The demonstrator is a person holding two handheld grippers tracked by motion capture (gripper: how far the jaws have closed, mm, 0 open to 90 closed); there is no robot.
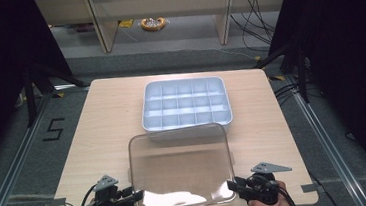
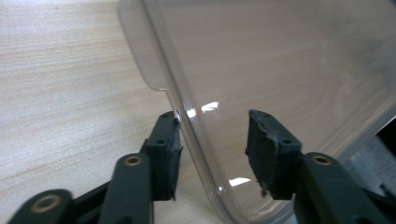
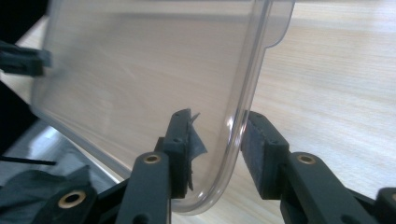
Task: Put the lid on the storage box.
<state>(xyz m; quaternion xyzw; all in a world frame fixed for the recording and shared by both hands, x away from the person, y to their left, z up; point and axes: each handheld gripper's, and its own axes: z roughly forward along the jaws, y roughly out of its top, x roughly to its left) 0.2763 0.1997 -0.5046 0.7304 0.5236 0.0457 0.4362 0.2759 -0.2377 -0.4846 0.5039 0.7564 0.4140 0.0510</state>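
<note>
Left gripper view puts our left gripper [image 2: 212, 156] with its jaws well apart, straddling the near-left corner rim of the clear lid [image 2: 289, 74]: one pad sits just outside the rim, about touching it, and the other stands off under the clear panel, so nothing is clamped yet. Right gripper view tells the same of our right gripper [image 3: 215, 149], jaws apart on either side of the lid's near-right corner [image 3: 140, 70], the outer pad close to the edge, the inner one short of it. From the high view we see both grippers [image 1: 138, 196] [image 1: 232, 186] at the lid's [image 1: 180, 167] two near corners, the lid lying on the table [image 1: 106, 114] between us and the pale divided tray [image 1: 186, 104], its far edge just against the tray's near wall. We judge the work barely begun: the corners are lined up, but the grip, the lift and the seating of the lid on the tray are all left.
</note>
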